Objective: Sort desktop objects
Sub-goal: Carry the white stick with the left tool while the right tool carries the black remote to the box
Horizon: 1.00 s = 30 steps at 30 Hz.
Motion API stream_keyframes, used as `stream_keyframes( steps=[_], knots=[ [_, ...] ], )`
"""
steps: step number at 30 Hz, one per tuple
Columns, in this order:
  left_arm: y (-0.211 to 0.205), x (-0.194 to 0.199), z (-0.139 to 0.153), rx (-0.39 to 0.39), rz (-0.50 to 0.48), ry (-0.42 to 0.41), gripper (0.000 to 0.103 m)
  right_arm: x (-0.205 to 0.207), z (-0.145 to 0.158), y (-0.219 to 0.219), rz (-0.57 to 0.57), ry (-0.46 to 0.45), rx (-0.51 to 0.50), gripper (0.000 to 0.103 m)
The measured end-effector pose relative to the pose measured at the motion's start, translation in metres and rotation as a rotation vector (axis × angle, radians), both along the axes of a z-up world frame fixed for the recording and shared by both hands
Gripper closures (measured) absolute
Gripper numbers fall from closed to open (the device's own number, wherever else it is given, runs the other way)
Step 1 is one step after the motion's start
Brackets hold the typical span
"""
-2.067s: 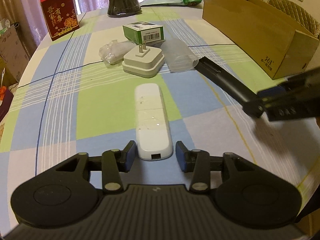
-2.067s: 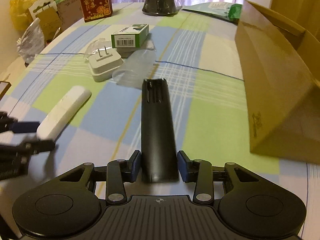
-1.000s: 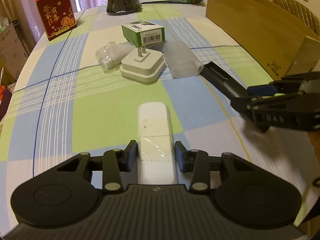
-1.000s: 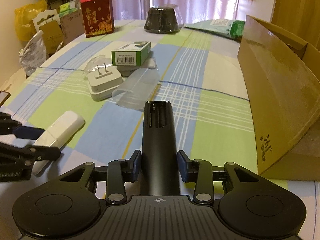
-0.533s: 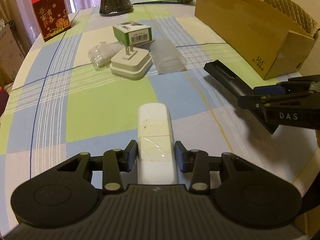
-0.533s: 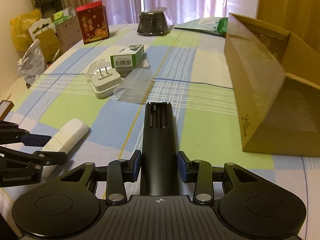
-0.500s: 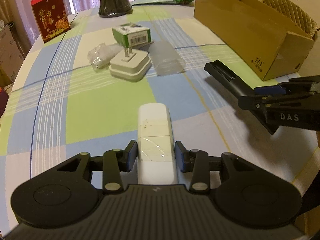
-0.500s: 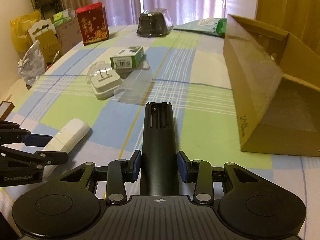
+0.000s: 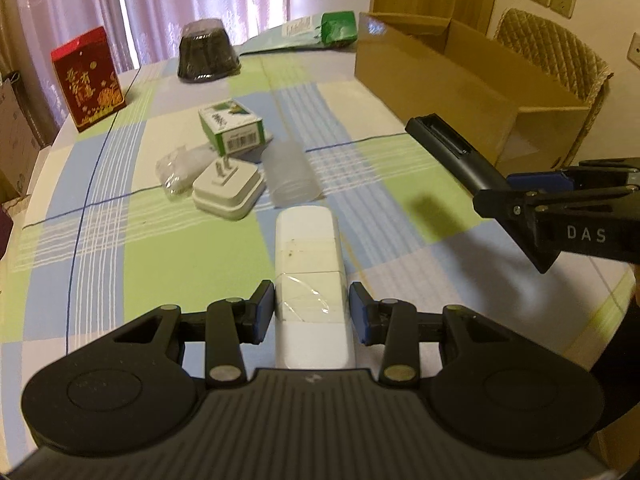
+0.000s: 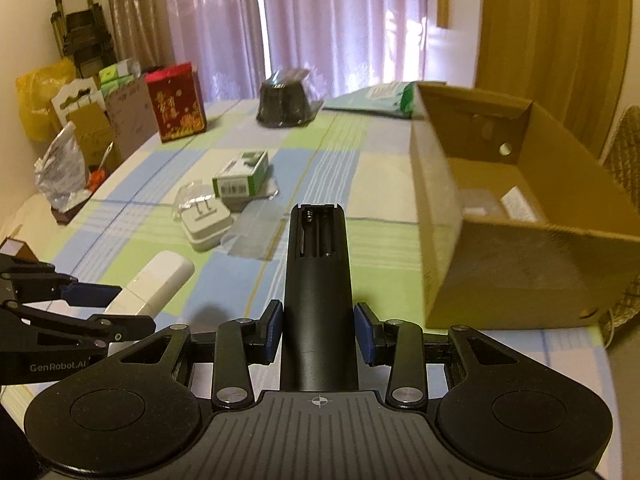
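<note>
My left gripper (image 9: 312, 312) is shut on a long white device (image 9: 308, 256), held off the checked tablecloth; the same device (image 10: 154, 280) shows at the left of the right wrist view. My right gripper (image 10: 319, 330) is shut on a black remote (image 10: 318, 264) whose open battery bay faces up. That remote (image 9: 448, 148) hangs in the air at the right of the left wrist view, near the open cardboard box (image 9: 472, 80). The box (image 10: 520, 240) lies just right of the remote's tip, with a few pale items inside.
On the cloth lie a white plug adapter (image 9: 228, 192), a green-and-white carton (image 9: 232, 128), a clear plastic cover (image 9: 292, 172) and a crumpled clear bag (image 9: 176, 168). Farther back stand a red box (image 9: 88, 76), a dark container (image 9: 206, 52) and a green packet (image 9: 312, 32). Bags crowd the left table edge (image 10: 64, 168).
Both grippers closed on their objects and lifted them off the cloth. The right gripper rose with the black remote, so the inside of the cardboard box now shows.
</note>
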<state>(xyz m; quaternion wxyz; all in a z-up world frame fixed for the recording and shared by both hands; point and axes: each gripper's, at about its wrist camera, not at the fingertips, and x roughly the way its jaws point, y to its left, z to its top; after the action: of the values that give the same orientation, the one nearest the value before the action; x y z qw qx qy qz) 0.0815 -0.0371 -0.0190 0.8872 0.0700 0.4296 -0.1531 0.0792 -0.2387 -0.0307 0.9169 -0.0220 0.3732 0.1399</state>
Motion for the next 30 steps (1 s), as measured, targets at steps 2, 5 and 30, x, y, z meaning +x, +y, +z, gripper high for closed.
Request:
stream_keyframes(
  steps=[2, 5, 30],
  knots=[
    [-0.004, -0.002, 0.005, -0.001, -0.008, -0.006, 0.068, -0.003, 0.006, -0.005, -0.011, -0.009, 0.002, 0.066],
    [-0.009, -0.006, 0.013, -0.002, -0.02, -0.018, 0.068, -0.007, 0.015, -0.013, -0.031, -0.019, 0.008, 0.066],
    [-0.055, -0.022, 0.043, 0.014, -0.126, -0.075, 0.068, -0.022, 0.046, -0.059, -0.118, -0.068, 0.039, 0.066]
  ],
)
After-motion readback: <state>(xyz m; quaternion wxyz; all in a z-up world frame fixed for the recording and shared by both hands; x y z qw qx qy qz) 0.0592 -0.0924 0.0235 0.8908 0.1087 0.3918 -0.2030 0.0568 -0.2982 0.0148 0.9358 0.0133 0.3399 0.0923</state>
